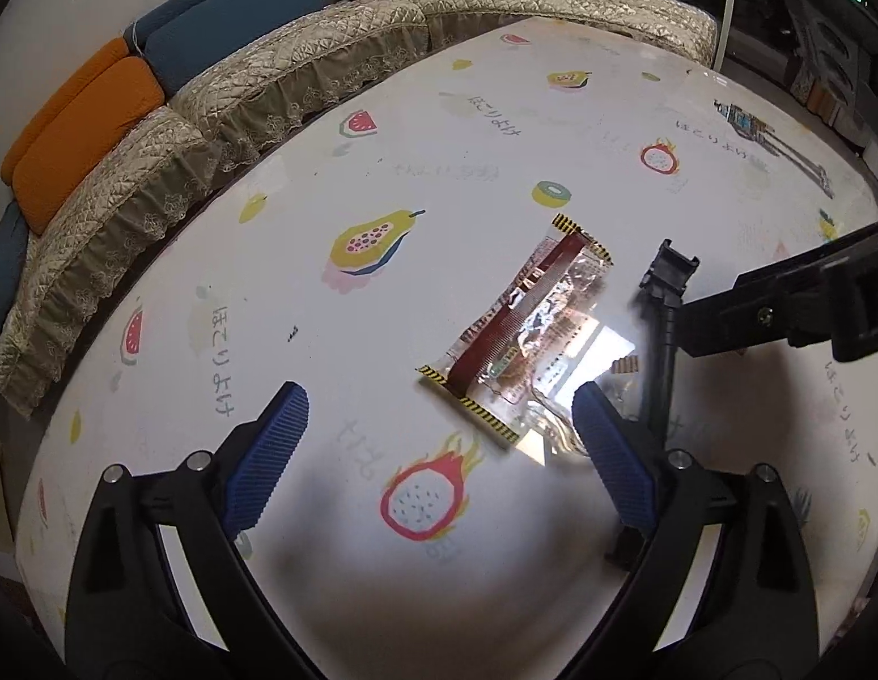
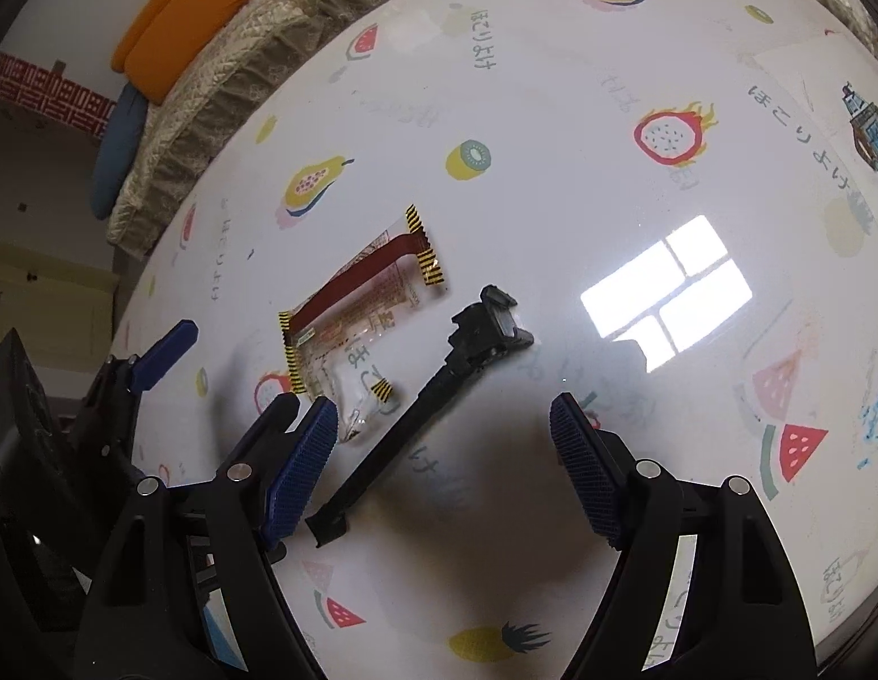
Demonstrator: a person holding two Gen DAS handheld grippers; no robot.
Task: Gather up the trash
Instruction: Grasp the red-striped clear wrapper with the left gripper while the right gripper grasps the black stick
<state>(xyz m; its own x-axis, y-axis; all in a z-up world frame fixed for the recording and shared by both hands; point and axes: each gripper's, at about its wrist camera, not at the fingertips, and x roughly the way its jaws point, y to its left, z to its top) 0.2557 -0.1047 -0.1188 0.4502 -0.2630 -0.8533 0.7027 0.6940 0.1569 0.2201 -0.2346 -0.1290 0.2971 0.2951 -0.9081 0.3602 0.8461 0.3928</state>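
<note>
Both grippers spread wide over the fruit-print table, holding nothing.

Left gripper (image 1: pixel 439 447) hovers with jaws apart; its right blue pad (image 1: pixel 611 456) overlaps the clear snack wrapper's (image 1: pixel 518 334) near corner. Right gripper (image 2: pixel 439 470), equally released, straddles the black plastic stick (image 2: pixel 433 396) lying just beside that wrapper, mid-table. Bare tablecloth (image 1: pixel 495 130) runs to the sofa-side edge. Printed Japanese lettering repeats across it; wrapper text is too blurred to read.
</note>
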